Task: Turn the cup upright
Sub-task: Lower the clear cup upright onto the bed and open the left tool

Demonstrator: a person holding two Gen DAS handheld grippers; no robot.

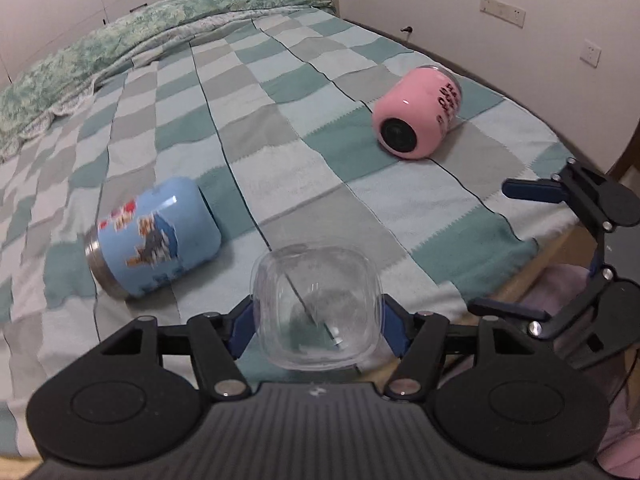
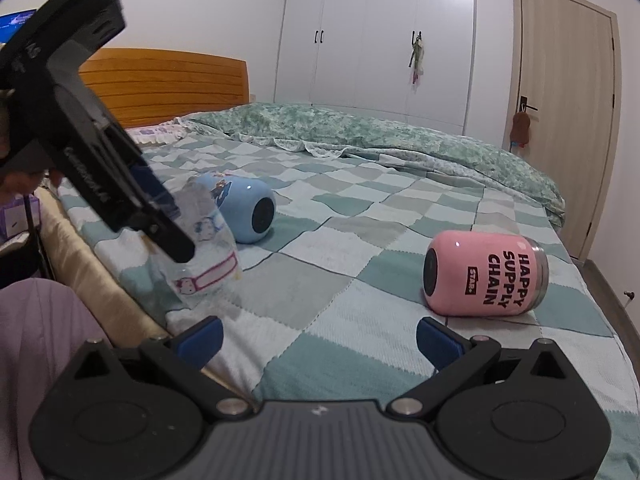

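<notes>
Your left gripper clamped one clear cup above the bed's near edge; your right gripper gaped empty. Two cups, blue and pink, lay sideways.

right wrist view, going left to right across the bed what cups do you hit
clear cup held in the left hand-held gripper → blue cup lying on its side → pink cup lying on its side
</notes>
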